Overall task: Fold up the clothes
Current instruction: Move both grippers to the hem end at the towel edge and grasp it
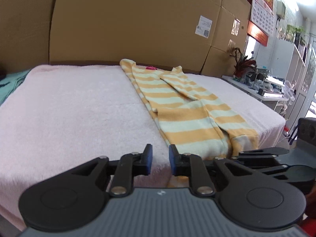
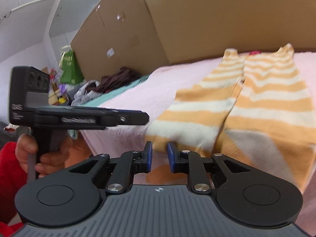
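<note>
Striped knit garment [image 1: 189, 106] lies flat on the pink-towelled surface [image 1: 69, 108] just ahead-right of the left claw [image 1: 160, 161], dead ahead of the right claw [image 2: 159, 156]; both claws slightly parted, empty; soft, light, limp, so pinch the near hem corners.

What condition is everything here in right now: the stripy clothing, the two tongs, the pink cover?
Striped garment: lying flat on the cover, sleeves folded inward, near hem at the cover's front edge.
Left tongs: slightly open, nothing between the pads, beside the garment's near hem.
Right tongs: slightly open, gripping nothing, at the near hem.
Pink cover: spread smooth.
</note>
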